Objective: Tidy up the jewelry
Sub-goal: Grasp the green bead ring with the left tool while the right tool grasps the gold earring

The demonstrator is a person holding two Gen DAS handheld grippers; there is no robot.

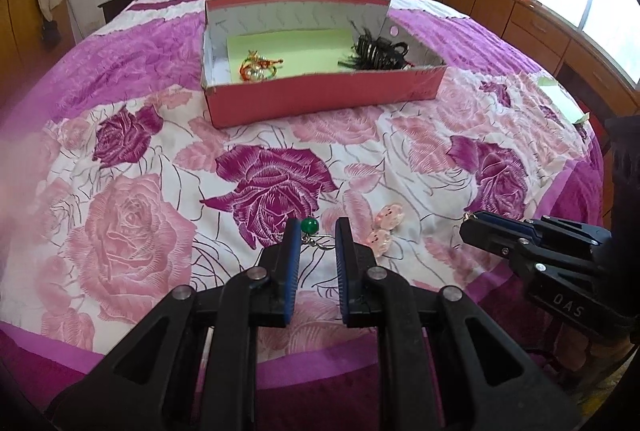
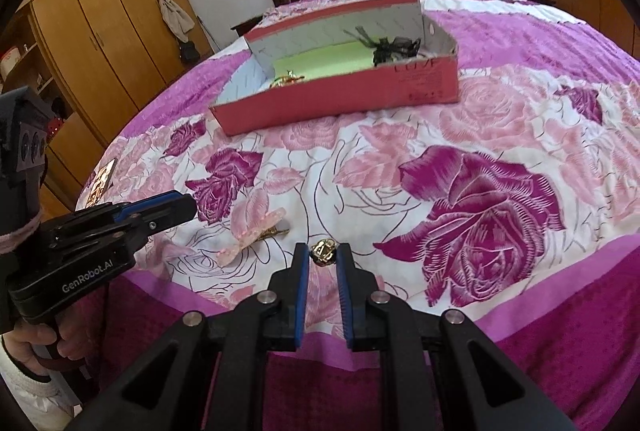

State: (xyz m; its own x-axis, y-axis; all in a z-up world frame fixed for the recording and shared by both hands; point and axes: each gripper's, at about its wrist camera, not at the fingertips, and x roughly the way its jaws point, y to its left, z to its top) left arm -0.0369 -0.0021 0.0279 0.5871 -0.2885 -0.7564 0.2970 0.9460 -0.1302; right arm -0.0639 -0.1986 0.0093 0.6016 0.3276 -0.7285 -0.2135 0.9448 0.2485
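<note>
My left gripper (image 1: 318, 231) is shut on a green bead earring (image 1: 310, 225); its silver hook spans the blue pads just above the floral bedspread (image 1: 160, 159). From the right wrist view the left gripper (image 2: 192, 209) comes in from the left. My right gripper (image 2: 323, 251) is shut on a small gold ornament (image 2: 323, 250); in the left wrist view the right gripper (image 1: 468, 227) shows side-on. A pink bow hair clip (image 1: 384, 231) (image 2: 252, 231) lies on the bed between them. Farther back stands an open red box (image 1: 320, 99) (image 2: 360, 99) lined with green paper.
In the box lie orange-red bracelets (image 1: 260, 65) at the left and a black hair claw (image 1: 376, 49) at the right. A green paper (image 1: 560, 95) lies at the bed's right edge, a small card (image 2: 102, 179) at its left. Wardrobe, headboard and low cabinets surround the bed.
</note>
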